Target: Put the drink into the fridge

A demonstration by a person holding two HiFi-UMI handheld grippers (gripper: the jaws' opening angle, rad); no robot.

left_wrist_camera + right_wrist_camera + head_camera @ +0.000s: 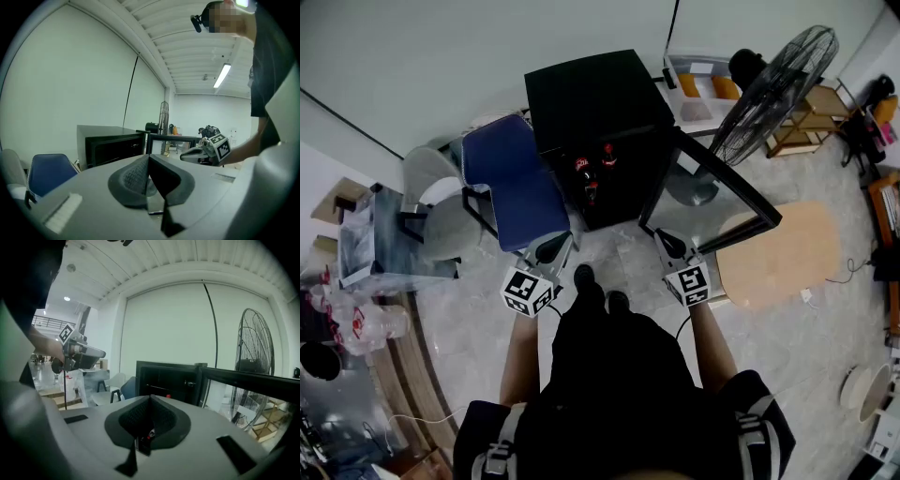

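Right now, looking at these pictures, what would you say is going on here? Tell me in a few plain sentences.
A person stands facing a small black fridge whose door is swung open to the right. The left gripper and right gripper are both shut and empty, held low in front of the fridge. Red-topped drinks sit inside. A blue chair stands to its left, a fan to its right.

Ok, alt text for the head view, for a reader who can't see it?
Seen from above, a person holds the left tongs and right tongs, both shut and empty, toward a black fridge whose door stands open, red-topped drinks inside. A blue chair stands left, a fan right.
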